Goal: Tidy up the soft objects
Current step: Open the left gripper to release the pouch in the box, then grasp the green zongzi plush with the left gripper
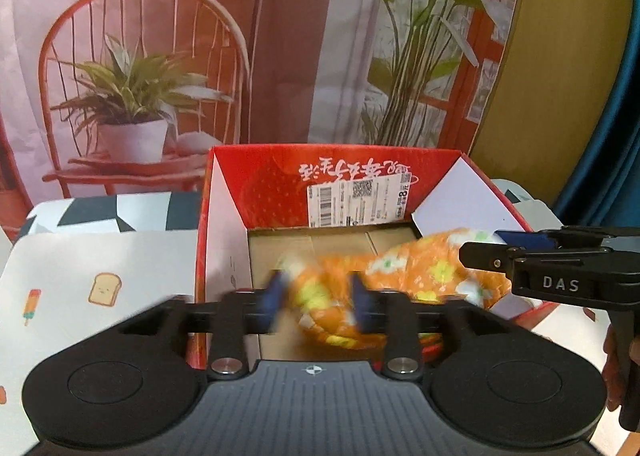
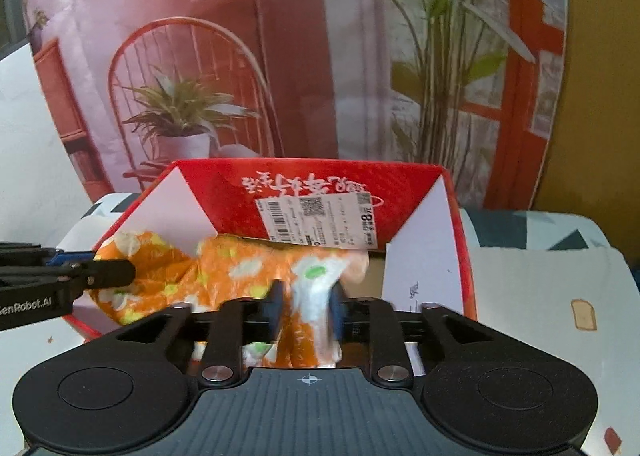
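1. Left gripper [image 1: 316,302] first: its jaws sit partway open, and the orange flowered cloth [image 1: 404,276] is bunched right between the blue pads [image 1: 362,302]. The pads are blurred, so I can't tell if they actually press on the fabric or just flank it.

2. Right gripper [image 2: 306,308] is much the same: jaws partway open, a bit narrower than the left ones, with a pale, whitish fold of the same cloth [image 2: 224,272] standing up between its pads [image 2: 276,310]. Blurry there too, so no call on whether it's pinched.

3. The cloth itself is inside the red cardboard box [image 1: 256,171], lying on the brown cardboard floor. From the left jaws it stretches off to the right, toward the right gripper's fingers [image 1: 486,256], which reach into the box from that side.

4. In the right wrist view the cloth spreads left from the jaws, up against the box's left white flap [image 2: 176,211], with the left gripper's fingers [image 2: 108,274] touching it over there.

5. Ahead of both pairs of jaws is the box's red back wall with a white shipping label [image 2: 320,221] stuck on it.

6. The box sits on a tabletop [image 1: 100,256] covered with a white sheet printed with toast and popsicle doodles, left of the left jaws.

7. Beyond the box there's a printed backdrop [image 1: 140,55] showing a red chair and potted plants.
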### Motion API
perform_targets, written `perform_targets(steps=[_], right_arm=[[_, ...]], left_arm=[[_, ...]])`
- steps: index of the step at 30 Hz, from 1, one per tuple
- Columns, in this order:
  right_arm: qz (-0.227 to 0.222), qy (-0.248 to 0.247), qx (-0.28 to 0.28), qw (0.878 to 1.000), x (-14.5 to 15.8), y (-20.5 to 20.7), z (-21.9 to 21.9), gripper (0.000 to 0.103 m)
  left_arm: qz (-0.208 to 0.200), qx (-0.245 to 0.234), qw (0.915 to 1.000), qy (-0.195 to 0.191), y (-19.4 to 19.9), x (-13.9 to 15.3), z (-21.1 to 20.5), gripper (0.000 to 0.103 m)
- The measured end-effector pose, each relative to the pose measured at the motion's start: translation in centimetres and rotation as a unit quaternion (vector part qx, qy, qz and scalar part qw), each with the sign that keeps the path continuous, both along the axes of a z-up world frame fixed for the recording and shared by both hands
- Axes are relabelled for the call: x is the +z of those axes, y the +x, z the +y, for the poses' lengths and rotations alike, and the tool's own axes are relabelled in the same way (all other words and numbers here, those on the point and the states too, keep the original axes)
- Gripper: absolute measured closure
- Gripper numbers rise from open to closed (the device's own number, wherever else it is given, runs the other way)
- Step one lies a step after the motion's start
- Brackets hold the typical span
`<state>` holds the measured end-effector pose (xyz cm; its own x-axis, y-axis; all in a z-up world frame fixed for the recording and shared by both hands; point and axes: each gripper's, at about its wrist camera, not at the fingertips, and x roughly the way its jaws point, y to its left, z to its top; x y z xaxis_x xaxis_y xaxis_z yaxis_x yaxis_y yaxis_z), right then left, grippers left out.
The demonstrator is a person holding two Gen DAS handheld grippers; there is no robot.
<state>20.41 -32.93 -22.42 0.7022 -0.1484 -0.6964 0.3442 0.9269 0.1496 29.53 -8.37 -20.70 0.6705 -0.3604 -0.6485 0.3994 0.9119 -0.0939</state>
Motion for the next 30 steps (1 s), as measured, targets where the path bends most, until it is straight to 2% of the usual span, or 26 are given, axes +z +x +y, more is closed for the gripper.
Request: perform_targets(steps=[1, 2, 7, 15, 23, 30], right_arm=[[-0.002, -0.003, -0.003, 1.0, 0.0, -0.2, 0.1, 0.051], [-0.005, -0.007, -0.004, 1.0, 0.2, -0.4, 0.1, 0.045], [-0.029, -0.014, 0.006, 0.999, 1.4, -2.6, 1.1, 0.035], [-0.071, -0.019, 0.04, 0.996, 3.2, -7.0, 4.6, 0.034], [-0.051, -0.014, 0.074, 0.996, 0.9, -9.2, 8.1, 0.034], [-0.032, -0.014, 0.105, 0.994, -0.7, -9.0, 9.5, 0.035]], left_arm=[[-0.004, -0.001, 1.0, -0.002, -0.3, 0.1, 0.2, 0.037], [-0.009, -0.004, 0.9999, -0.004, -0.6, 0.3, 0.4, 0.035], [-0.011, -0.019, 0.9996, -0.017, -2.7, 1.1, 1.5, 0.034], [-0.01, -0.056, 0.9973, -0.046, -7.1, 1.2, 2.8, 0.034], [0.018, -0.076, 0.9951, -0.061, -8.3, -0.5, 2.5, 0.036], [0.038, -0.085, 0.9929, -0.073, -7.8, -1.5, 2.1, 0.04]])
